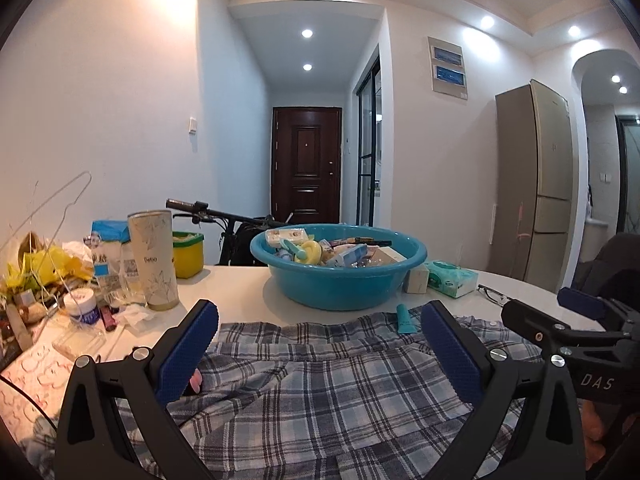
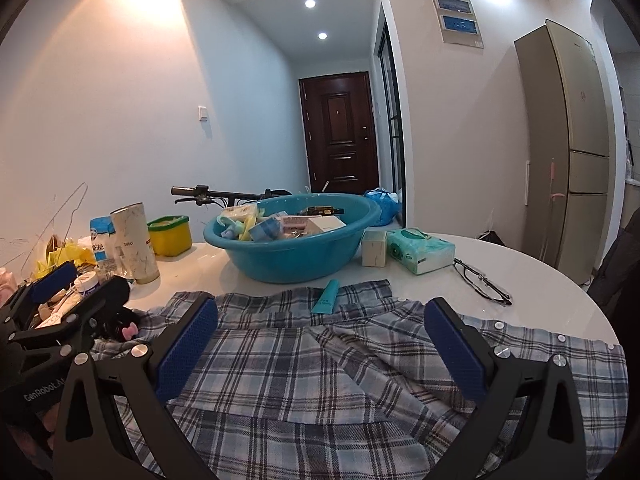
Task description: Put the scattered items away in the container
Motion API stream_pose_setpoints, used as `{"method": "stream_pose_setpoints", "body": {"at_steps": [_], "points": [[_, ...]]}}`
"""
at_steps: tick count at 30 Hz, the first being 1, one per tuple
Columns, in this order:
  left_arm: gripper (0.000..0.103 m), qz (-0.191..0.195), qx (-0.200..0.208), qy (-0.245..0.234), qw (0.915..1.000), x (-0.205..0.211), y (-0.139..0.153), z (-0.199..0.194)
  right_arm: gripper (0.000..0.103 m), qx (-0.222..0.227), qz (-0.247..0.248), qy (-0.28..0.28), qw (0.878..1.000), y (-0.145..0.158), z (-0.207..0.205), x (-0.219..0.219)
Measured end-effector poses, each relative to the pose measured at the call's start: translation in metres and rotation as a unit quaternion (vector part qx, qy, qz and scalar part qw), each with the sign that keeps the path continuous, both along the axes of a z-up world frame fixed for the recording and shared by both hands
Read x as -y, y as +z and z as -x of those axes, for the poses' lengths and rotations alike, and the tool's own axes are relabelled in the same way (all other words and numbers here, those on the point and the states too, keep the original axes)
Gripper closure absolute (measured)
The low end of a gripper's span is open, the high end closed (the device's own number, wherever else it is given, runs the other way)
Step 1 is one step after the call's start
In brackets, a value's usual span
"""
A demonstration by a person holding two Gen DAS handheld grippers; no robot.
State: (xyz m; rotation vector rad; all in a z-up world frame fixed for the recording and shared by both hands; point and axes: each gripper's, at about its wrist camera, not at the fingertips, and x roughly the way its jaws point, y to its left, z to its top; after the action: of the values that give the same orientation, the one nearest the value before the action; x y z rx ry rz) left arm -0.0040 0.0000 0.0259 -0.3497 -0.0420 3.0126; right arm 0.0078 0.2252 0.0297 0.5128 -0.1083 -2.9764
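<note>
Left wrist view: left gripper [image 1: 320, 352], jaws spread and empty, hovers over a plaid shirt [image 1: 320, 392] on the white table [image 1: 240, 292]. Right gripper [image 2: 320, 344] likewise gapes, grasping nothing. A teal tube [image 2: 326, 299] lies on the shirt's far edge, just before the blue basin [image 2: 296, 256], already holding assorted items. Beside the basin: small box [image 2: 374, 249], tissue pack [image 2: 420, 250], glasses [image 2: 480, 280].

A white round surface [image 2: 520, 280] carries a plaid shirt [image 2: 320, 360] along its near edge. A blue basin [image 2: 292, 256] sits farther back, with 1 small box [image 2: 374, 254] and a tissue pack [image 2: 420, 250] just right of it. Glasses [image 2: 480, 280] lie right; a tall tumbler [image 2: 134, 244] and yellow tub [image 2: 170, 236] stand left.
</note>
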Motion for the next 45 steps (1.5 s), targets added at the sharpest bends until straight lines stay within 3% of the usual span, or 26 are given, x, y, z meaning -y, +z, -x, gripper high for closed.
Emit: {"method": "stream_pose_setpoints", "body": {"at_steps": [11,19,28,45], "points": [[0.0,0.026,0.035,0.012,0.999,-0.003,-0.026,0.009,0.001,0.0,-0.016,0.007,1.0,-0.014,0.004,0.009],[0.0,0.011,0.053,0.01,0.9985,0.002,-0.031,0.016,0.001,0.02,-0.029,0.008,0.999,-0.026,0.005,0.015],[0.0,0.016,0.033,0.003,0.9993,-0.001,-0.028,0.009,0.001,-0.015,-0.022,-0.008,1.0,-0.022,-0.006,0.011],[0.0,0.016,0.031,0.01,0.9993,0.0,-0.028,0.008,0.0,-0.019,-0.021,-0.008,1.0,-0.02,-0.009,0.01]]}}
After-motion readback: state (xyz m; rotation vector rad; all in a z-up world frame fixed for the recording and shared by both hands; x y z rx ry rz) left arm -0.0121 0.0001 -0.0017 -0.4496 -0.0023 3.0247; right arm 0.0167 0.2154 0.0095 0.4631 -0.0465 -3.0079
